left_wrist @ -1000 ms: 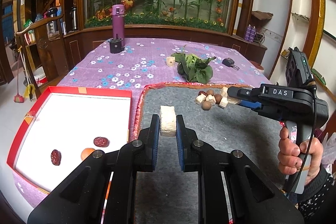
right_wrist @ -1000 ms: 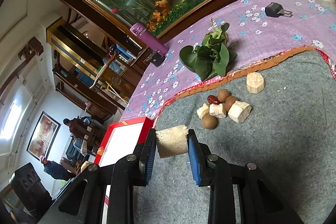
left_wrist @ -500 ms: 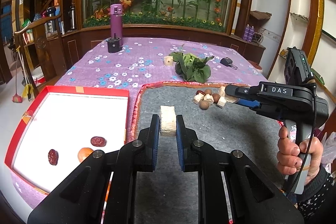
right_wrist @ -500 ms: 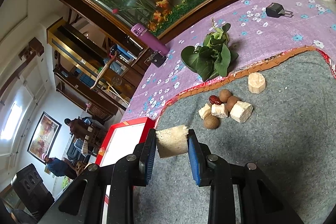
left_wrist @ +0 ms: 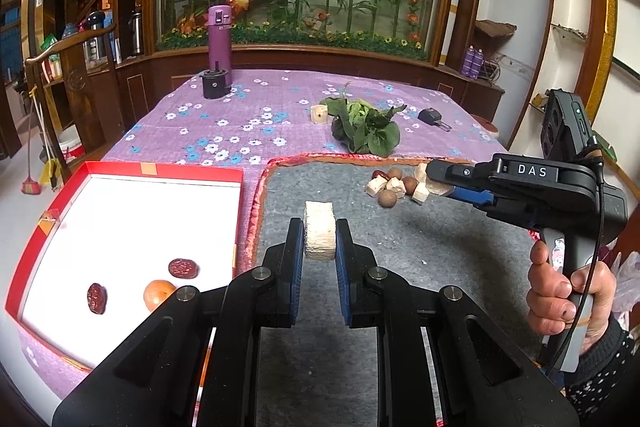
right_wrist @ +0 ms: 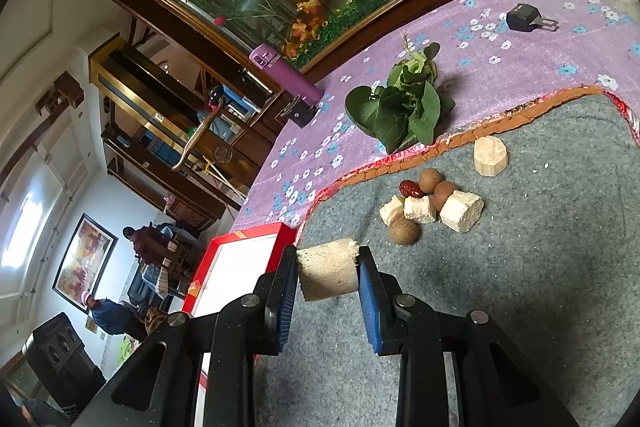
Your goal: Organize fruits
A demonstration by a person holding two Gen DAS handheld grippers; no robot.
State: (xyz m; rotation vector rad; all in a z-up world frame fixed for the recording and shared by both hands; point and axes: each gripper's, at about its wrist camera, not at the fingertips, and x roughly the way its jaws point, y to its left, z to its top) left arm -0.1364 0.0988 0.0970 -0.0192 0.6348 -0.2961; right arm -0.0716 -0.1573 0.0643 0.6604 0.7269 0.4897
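Both handheld grippers clamp pale, fibrous cut chunks above a grey felt mat [left_wrist: 400, 267] during a fruit-sorting task. The left gripper [left_wrist: 319, 241] grips one upright chunk [left_wrist: 319, 235] between its blue pads, with the red-rimmed white tray [left_wrist: 160, 171] lying toward 9 o'clock of it; two red dates [left_wrist: 183, 267] and an orange fruit [left_wrist: 158, 294] already rest near the tray's near edge. The right gripper [right_wrist: 328, 277] pinches a second chunk [right_wrist: 327, 274] crosswise by its ends, the remaining pile of chunks, brown round fruits and one date [right_wrist: 428, 205] sitting at about 1 o'clock from it on the mat.

The risks look modest but real: the right-hand piece is held only at its ragged ends and could twist or slip out before reaching the tray; crumbs already dot the felt, so hard squeezing may break either chunk; and with both tools heading toward the same tray, they could bump.
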